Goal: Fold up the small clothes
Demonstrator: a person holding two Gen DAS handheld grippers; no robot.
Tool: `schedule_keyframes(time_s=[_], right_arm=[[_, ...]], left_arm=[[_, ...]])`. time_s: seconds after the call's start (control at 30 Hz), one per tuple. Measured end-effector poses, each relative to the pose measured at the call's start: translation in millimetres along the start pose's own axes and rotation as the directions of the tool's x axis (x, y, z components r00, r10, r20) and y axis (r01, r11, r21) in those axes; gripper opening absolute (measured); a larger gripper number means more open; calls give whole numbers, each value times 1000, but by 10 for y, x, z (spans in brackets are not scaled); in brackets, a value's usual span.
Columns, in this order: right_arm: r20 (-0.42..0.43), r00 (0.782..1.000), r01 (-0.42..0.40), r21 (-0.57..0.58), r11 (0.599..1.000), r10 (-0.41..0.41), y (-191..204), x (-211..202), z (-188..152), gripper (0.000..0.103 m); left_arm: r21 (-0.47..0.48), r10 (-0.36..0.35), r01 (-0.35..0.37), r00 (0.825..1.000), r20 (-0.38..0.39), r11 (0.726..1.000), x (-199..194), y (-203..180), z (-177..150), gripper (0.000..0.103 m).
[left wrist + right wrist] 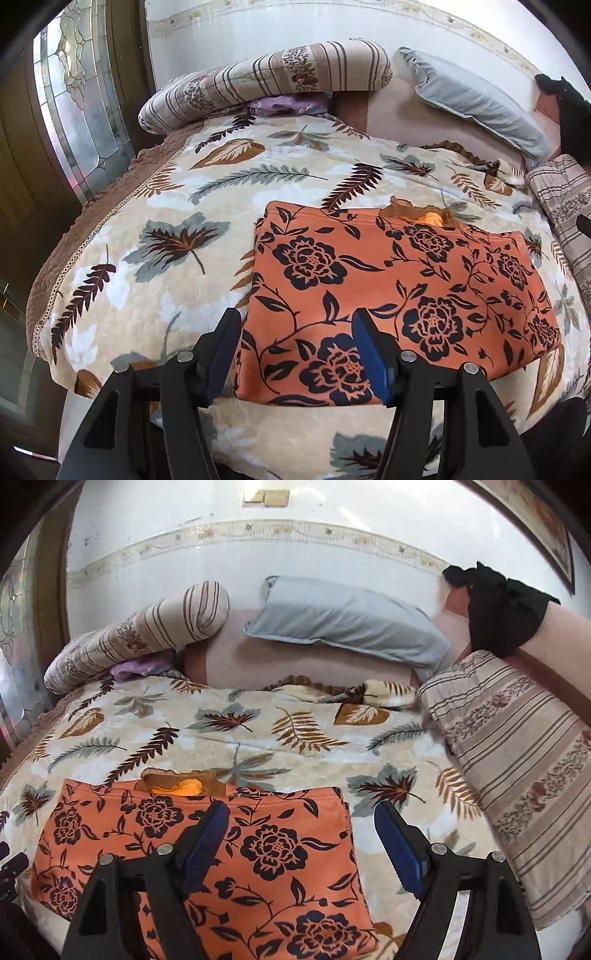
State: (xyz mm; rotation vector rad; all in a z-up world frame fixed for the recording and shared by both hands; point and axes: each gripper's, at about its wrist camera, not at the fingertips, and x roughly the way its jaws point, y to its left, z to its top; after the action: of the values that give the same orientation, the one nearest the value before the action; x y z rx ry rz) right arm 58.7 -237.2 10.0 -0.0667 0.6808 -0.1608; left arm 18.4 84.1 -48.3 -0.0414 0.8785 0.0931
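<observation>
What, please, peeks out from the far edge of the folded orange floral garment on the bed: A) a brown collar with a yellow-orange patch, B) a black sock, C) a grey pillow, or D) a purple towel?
A: a brown collar with yellow-orange inside pokes out at the far edge of the orange floral garment.

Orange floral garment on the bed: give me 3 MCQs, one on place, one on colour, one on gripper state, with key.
1. Where does the folded orange garment with black flower print lie?
A. On the leaf-patterned cream blanket
B. On the grey pillow
C. On the floor

2. What colour are the pads on the gripper fingers?
A. Red
B. Blue
C. White

3. What state is the left gripper in?
A. Shut on the garment
B. Shut on the blanket
C. Open, holding nothing

Key:
1 A, the garment rests flat on the blanket, well short of the pillow.
2 B, blue pads show on the fingers in both wrist views.
3 C, the jaws stand apart above the garment's near corner, with no cloth pinched; the right gripper is likewise open.
</observation>
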Motion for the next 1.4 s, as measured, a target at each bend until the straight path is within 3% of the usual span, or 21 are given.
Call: schedule_keyframes(time_s=[0.1, 0.23, 0.4, 0.6, 0.87, 1.4], right_arm=[[-43, 999, 9, -13, 1000, -10, 16, -7, -40, 84], [-219, 974, -59, -15, 998, 54, 69, 165, -137, 85], [-357, 926, -140, -20, 990, 124, 169, 333, -373, 85], [-423, 900, -164, -91, 982, 111, 375, 398, -616, 85], [-429, 899, -179, -166, 970, 93, 613, 319, -708, 85], [-318, 946, -38, -313, 949, -67, 649, 113, -692, 85]], left_arm=[[-4, -6, 6, 1000, 9, 1000, -55, 0, -24, 63], [1, -1, 1, 1000, 3, 1000, -90, -17, -34, 63], [43, 117, -118, 993, 26, 992, -188, -82, 15, 64], [62, 200, -203, 979, 47, 977, -225, -47, 54, 67], [54, 205, -207, 978, 36, 977, -187, 17, 43, 67], [68, 205, -206, 979, 17, 976, -89, -33, -15, 67]])
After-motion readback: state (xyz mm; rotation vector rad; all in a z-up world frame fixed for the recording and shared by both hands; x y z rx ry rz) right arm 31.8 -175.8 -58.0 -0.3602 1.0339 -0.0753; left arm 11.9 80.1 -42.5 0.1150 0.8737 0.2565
